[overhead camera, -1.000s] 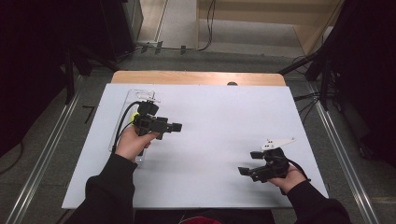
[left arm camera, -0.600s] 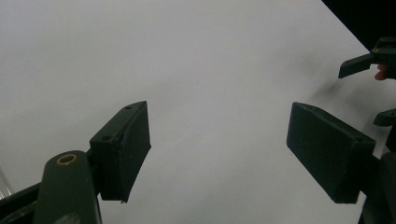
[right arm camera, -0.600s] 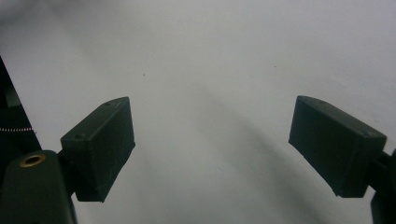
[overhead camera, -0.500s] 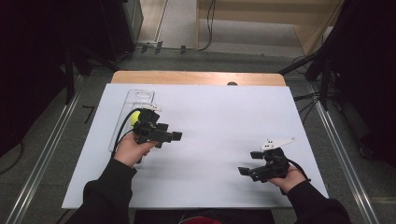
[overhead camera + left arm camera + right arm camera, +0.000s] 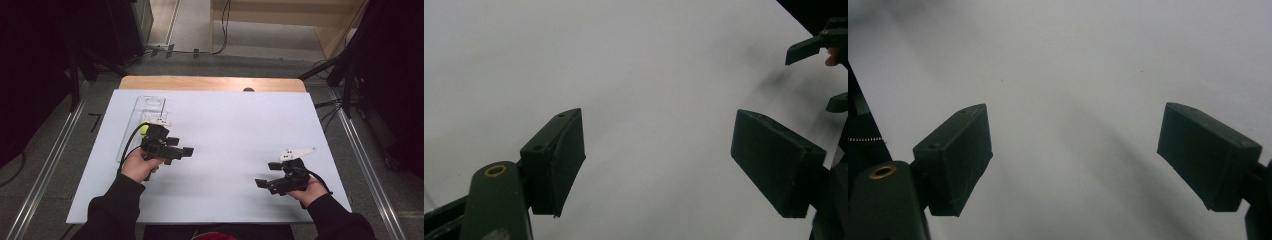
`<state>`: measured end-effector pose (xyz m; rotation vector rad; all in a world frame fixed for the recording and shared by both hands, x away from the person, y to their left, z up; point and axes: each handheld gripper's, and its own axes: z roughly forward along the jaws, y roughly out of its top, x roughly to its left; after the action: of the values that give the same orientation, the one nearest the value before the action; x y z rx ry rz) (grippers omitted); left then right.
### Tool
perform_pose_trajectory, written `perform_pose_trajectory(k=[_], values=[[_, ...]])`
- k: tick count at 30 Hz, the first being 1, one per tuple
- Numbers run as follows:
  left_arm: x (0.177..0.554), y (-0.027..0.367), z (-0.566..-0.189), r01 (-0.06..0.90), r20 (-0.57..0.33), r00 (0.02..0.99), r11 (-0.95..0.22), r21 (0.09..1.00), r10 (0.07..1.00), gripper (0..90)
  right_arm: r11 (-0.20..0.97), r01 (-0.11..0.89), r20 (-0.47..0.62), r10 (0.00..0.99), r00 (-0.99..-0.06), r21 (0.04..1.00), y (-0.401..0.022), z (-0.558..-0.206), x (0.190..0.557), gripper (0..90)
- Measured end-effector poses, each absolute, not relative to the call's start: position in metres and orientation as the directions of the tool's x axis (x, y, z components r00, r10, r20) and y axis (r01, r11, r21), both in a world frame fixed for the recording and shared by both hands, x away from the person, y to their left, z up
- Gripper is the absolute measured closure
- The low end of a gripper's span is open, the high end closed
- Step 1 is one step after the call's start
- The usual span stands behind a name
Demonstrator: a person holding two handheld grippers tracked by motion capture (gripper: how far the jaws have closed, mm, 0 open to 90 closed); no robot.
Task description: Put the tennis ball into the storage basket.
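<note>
The left gripper (image 5: 186,151) was over the left half of the white table (image 5: 235,125), held in the person's left hand (image 5: 140,167), and its jaws pointed right across the sheet. In the left gripper view its jaws stood apart with nothing between them, only bare white surface beyond the pads (image 5: 569,155). The right gripper's jaws showed at the far right edge of that view.

Just behind the left gripper, at the table's far left, lay a clear tray (image 5: 145,112), long and narrow, running from near to far. A yellow-green ball (image 5: 144,129) sat within it, just beside the gripper's body and partly hidden by it. The gripper's cable (image 5: 127,147) looped over the tray's near part.

The right gripper (image 5: 267,181) was at the near right of the table in the right hand (image 5: 307,187), its jaws pointing left and well apart from the tray and ball. In the right gripper view its jaws were wide, with nothing between the pads (image 5: 960,155) but bare table. The two grippers were well apart, facing each other across the near middle of the table.
</note>
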<state>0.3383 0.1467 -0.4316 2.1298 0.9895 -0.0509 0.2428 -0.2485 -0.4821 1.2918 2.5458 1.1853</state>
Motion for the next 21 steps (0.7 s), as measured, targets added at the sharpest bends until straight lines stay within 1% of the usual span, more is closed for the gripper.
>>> perform_pose_trajectory(k=[9,15,21], values=[[0.332,0.149,-0.438,0.651,-0.307,0.711,-0.425,0.629,0.633,22.4,0.356,0.670,0.279,0.708,-0.648,0.652,-0.249,-0.482,0.243,12.2],[0.325,0.154,-0.441,0.619,-0.278,0.736,-0.447,0.646,0.618,22.4,0.354,0.671,0.280,0.709,-0.647,0.652,-0.249,-0.482,0.243,12.3],[0.319,0.159,-0.444,0.613,-0.283,0.742,-0.445,0.653,0.608,22.4,0.353,0.672,0.280,0.711,-0.645,0.651,-0.249,-0.482,0.243,12.2]])
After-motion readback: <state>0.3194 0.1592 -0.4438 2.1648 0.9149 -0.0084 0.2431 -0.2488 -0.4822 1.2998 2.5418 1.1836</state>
